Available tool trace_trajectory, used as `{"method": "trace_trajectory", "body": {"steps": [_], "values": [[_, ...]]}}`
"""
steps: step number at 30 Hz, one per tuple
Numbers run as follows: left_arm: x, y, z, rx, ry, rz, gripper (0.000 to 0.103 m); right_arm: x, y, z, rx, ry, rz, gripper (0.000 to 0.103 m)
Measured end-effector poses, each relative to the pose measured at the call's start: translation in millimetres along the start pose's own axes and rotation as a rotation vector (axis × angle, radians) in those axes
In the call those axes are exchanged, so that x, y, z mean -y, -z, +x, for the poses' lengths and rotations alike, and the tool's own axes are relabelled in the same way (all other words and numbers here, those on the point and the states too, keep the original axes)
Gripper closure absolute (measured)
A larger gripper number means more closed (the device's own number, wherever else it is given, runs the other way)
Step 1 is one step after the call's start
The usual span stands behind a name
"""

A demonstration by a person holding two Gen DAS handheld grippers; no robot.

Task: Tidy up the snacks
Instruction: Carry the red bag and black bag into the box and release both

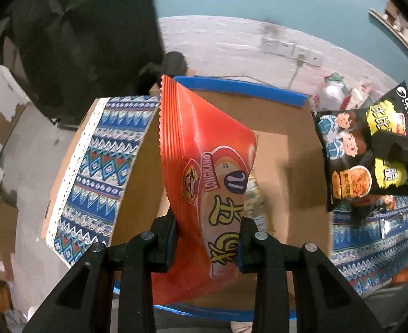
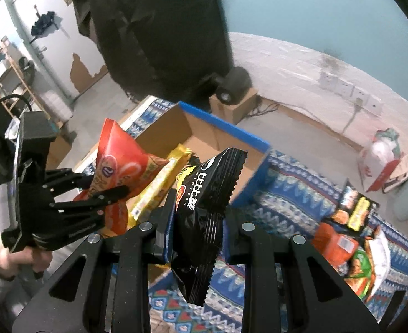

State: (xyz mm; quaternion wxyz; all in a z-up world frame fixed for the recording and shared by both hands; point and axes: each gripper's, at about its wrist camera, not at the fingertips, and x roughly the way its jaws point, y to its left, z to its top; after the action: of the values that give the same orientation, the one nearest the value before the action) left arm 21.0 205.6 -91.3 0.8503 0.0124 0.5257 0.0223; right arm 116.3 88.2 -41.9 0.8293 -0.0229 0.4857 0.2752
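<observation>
- Starting at the far left of the right wrist view, we see a person's hand (image 2: 23,258) in a grey sleeve gripping the handle of the left gripper (image 2: 104,186).
- Its jaws are closed tight on an orange snack bag (image 2: 120,161), which stands up between them over the near edge of the cardboard box (image 2: 204,136).
- From the left wrist view we look along those same fingers: the orange snack bag (image 1: 204,166) fills the middle, pinched low down between the two pads, with the left gripper (image 1: 206,238) above the open box (image 1: 287,127).
- The box has blue tape along its rim and sits on a blue patterned cloth (image 2: 287,194) covering the table.
- A yellow packet (image 2: 159,186) shows just beside the orange bag, over the box; whether it rests inside we cannot tell.
- Moving to the middle, we find the right gripper (image 2: 195,227) clamped fully on a black snack bag (image 2: 204,194), held in the air just in front of the box.
- In the left wrist view that black snack bag (image 1: 364,152) hangs at the right edge.
- Farther right, several loose snack packets (image 2: 353,236) lie in a heap on the cloth, well apart from the box.
</observation>
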Motion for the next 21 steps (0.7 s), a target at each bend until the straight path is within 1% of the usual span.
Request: {"method": "trace_trajectory", "body": {"steps": [5,7,8,10,12,13,14,18,21], "values": [[-12.0,2.3,16.5,-0.048,-0.027,-0.029,0.068,-11.5,-5.3,24.4,-0.032,-0.012,-0.006,0.078],[-15.5,2.6,21.2,-0.074,-0.035,-0.045,0.063,-16.8,-6.1,32.8,-0.045,-0.020,-0.008,0.078],[-16.9,2.6,22.1,-0.082,-0.041,-0.050,0.058,-18.4,-6.4,36.8,-0.052,-0.019,-0.011,0.078],[-17.5,1.7,20.7,-0.078,-0.058,-0.051,0.057,-21.5,-6.3,44.4,-0.067,-0.015,-0.019,0.078],[-16.7,0.7,17.1,-0.066,-0.070,-0.043,0.052,-23.6,-6.7,50.1,-0.077,-0.012,-0.018,0.078],[-16.3,0.5,14.2,-0.056,-0.076,-0.040,0.047,-24.7,-7.0,51.9,-0.081,-0.010,-0.019,0.078],[-17.1,0.3,13.2,-0.050,-0.077,-0.040,0.044,-25.0,-8.0,53.9,-0.084,-0.010,-0.019,0.078],[-19.1,1.0,9.7,-0.045,-0.074,-0.041,0.044,-30.2,-9.9,63.4,-0.094,-0.017,-0.022,0.078],[-19.7,0.8,7.3,-0.042,-0.073,-0.045,0.044,-34.4,-10.1,71.8,-0.112,-0.040,-0.026,0.077]]}}
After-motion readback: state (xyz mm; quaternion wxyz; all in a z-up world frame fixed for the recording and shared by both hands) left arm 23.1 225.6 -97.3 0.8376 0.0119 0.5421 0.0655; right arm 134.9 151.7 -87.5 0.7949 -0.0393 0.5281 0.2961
